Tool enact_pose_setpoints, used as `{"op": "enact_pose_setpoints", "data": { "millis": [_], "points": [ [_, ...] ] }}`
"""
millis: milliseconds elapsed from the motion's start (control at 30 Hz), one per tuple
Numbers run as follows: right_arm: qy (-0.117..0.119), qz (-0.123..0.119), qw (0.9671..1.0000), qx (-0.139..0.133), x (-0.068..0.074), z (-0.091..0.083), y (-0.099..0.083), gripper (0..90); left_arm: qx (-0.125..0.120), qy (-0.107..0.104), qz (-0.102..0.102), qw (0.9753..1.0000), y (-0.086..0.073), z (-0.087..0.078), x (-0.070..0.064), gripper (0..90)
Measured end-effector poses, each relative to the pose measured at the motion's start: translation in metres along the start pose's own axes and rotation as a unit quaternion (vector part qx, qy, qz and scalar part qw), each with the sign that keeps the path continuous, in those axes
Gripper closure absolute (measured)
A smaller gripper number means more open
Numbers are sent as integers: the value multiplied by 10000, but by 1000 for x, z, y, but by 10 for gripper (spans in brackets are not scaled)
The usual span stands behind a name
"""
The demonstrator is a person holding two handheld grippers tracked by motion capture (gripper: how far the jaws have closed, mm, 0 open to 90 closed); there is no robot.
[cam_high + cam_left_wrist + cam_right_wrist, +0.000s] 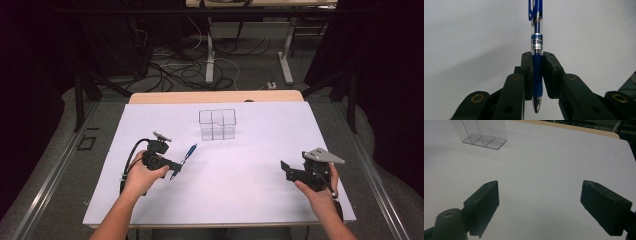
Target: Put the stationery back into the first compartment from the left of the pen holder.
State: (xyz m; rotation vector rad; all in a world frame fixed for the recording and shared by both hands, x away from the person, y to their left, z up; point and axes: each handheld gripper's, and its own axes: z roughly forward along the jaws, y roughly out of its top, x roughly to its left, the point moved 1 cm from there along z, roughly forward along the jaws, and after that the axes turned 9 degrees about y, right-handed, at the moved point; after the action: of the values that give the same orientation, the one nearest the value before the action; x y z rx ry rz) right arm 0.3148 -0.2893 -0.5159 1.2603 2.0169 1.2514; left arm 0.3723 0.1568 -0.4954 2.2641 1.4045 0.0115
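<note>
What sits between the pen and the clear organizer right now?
Nothing: in the high view only bare white table separates the pen, clamped in the left gripper, from the clear organizer.

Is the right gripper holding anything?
No, the right gripper stands wide open with bare table between its jaws.

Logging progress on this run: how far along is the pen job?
Done: the left hand-held gripper has shut on the pen. In hand: the pen, away from the clear organizer. Left: probably moving it into a compartment. The right hand-held gripper is open.
</note>
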Motion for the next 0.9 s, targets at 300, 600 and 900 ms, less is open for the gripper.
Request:
{"op": "enact_pose_setpoints", "data": {
  "millis": [300, 600, 900],
  "points": [
    [31, -54, 10000, -4, 0, 1, 0, 151, 23, -172, 178, 9997, 1, 3, -16, 799],
    [108, -33, 9999, 24, 1, 3, -1, 154, 10, -244, 253, 9994, 2, 3, -26, 799],
    [184, -42, 9998, 78, 1, 5, -2, 167, 76, -301, 351, 9989, 2, 8, -33, 800]
  ]
}}
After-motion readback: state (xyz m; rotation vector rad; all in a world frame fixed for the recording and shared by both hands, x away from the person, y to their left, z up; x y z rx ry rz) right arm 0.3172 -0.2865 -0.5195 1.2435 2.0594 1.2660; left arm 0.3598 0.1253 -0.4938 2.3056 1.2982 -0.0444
